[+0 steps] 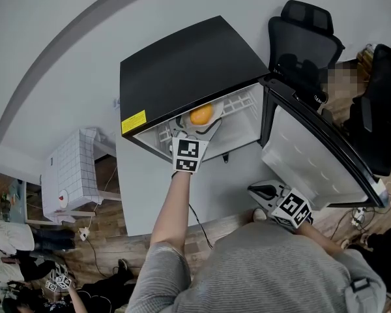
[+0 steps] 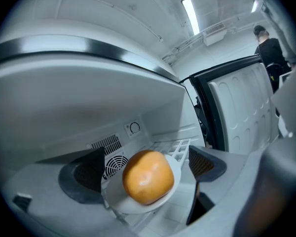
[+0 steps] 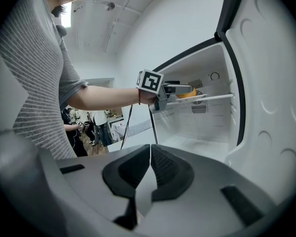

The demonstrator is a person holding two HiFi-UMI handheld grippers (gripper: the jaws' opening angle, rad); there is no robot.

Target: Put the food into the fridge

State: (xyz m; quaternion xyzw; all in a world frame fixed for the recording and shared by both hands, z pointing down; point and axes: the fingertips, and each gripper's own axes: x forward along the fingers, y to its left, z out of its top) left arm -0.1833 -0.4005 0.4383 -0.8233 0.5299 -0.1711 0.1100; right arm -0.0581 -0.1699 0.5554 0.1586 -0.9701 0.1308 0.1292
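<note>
A black fridge [image 1: 182, 64] stands with its door [image 1: 313, 149] swung open to the right. Inside, an orange round food [image 2: 147, 177] lies on a small white plate [image 2: 119, 205] over the white wire shelf [image 2: 181, 148]. My left gripper [image 2: 145, 169] reaches into the fridge, jaws wide and open around the plate, with a thin gap at the right pad [image 2: 203, 163]. The head view shows the left gripper [image 1: 199, 125] just behind the food [image 1: 201, 115]. My right gripper [image 1: 264, 191] hangs low by the door, and in its own view the right gripper [image 3: 149, 152] is shut and holds nothing.
The fridge's back wall has a fan grille [image 2: 113, 164] and a dial [image 2: 134, 128]. A black office chair [image 1: 306, 31] stands behind the door. A white gridded stand [image 1: 72, 168] is at the left. People stand at the lower left [image 1: 13, 240].
</note>
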